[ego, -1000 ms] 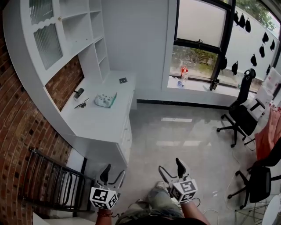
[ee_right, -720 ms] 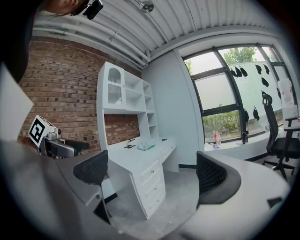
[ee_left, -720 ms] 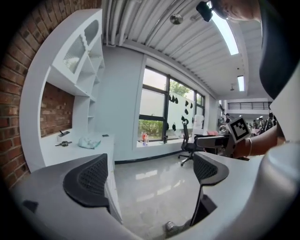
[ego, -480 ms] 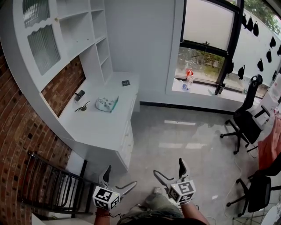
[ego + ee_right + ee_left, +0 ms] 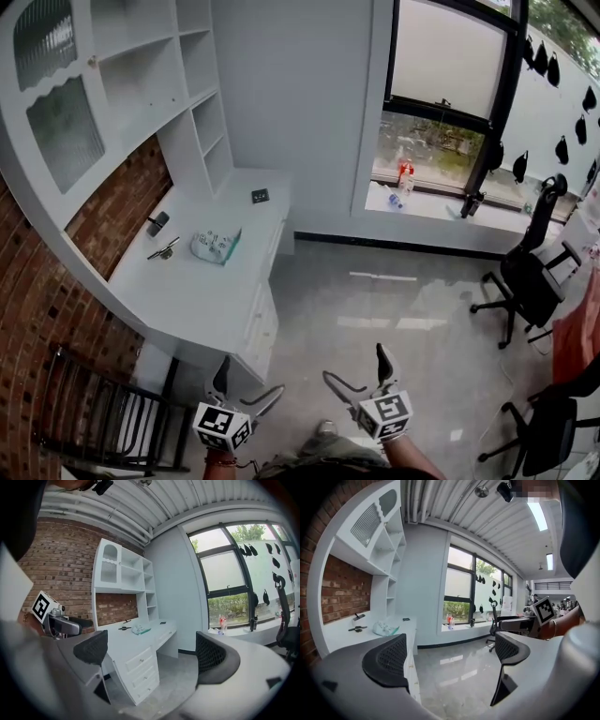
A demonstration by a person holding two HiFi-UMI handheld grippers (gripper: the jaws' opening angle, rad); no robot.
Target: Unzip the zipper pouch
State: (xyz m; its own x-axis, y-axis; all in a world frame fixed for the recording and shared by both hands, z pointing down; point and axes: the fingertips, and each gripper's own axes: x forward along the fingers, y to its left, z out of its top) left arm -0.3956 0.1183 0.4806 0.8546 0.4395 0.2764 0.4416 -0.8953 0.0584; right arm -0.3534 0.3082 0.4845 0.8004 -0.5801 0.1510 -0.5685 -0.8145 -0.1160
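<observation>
White desk point(image 5: 202, 300) carries the zipper pouch point(image 5: 215, 247), its contents not discernible.

I count two grippers, the left gripper point(image 5: 249, 377) and the right gripper point(image 5: 354, 364). There is one white desk point(image 5: 187, 300) with one pouch point(image 5: 214, 247) on it, plus three small dark pieces: one dark object point(image 5: 157, 223), one dark tool point(image 5: 162, 249) and one dark square point(image 5: 260, 196). On the sill are two bottles, a red bottle point(image 5: 405, 174) and a clear bottle point(image 5: 395, 200). Black office chairs: two, a far chair point(image 5: 527, 281) and a near chair point(image 5: 548, 427).
</observation>
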